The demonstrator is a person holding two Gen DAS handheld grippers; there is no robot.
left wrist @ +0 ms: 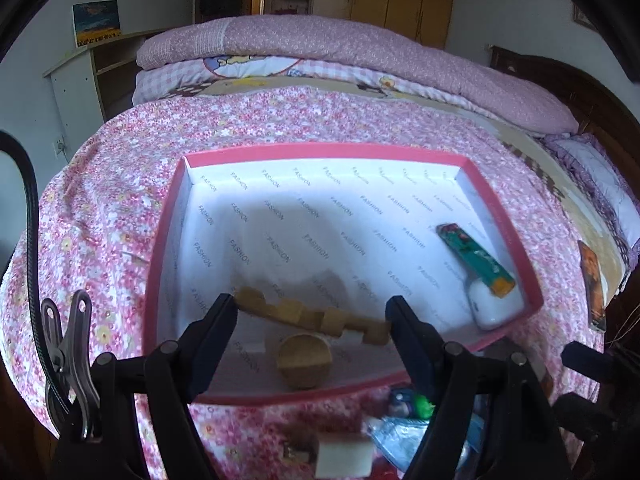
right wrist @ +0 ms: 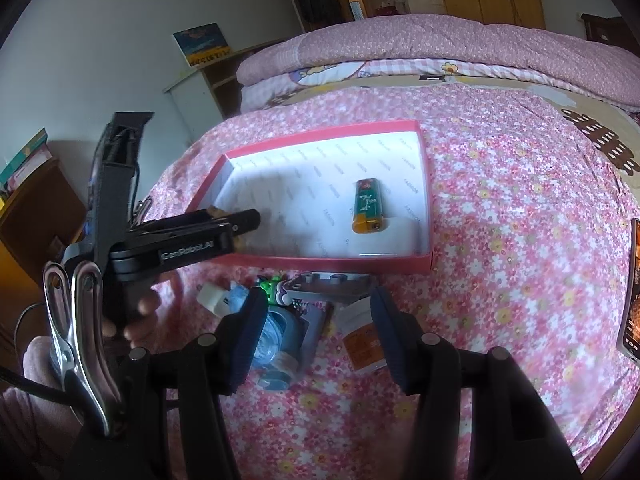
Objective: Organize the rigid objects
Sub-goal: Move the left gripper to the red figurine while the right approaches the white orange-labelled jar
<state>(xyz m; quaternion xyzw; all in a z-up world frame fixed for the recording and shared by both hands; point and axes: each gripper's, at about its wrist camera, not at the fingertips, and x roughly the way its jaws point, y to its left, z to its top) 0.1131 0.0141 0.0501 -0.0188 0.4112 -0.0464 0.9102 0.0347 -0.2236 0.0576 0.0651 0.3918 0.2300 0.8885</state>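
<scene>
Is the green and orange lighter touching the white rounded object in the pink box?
Touching. The left wrist view shows the green and orange lighter with its orange end resting on top of the white rounded object in the pink box's corner, no gap between them.

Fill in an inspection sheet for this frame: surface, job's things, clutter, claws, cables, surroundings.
Surface: floral bedspread on a bed.
Job's things: pink box holding wooden pieces, a lighter, a white object.
Clutter: pill bottle, small items piled before the box.
Claws: left claw open over the wooden pieces; right claw open, empty, above the pile.
Cables: black cable at left.
Surroundings: folded quilt, wardrobe, shelf.
</scene>
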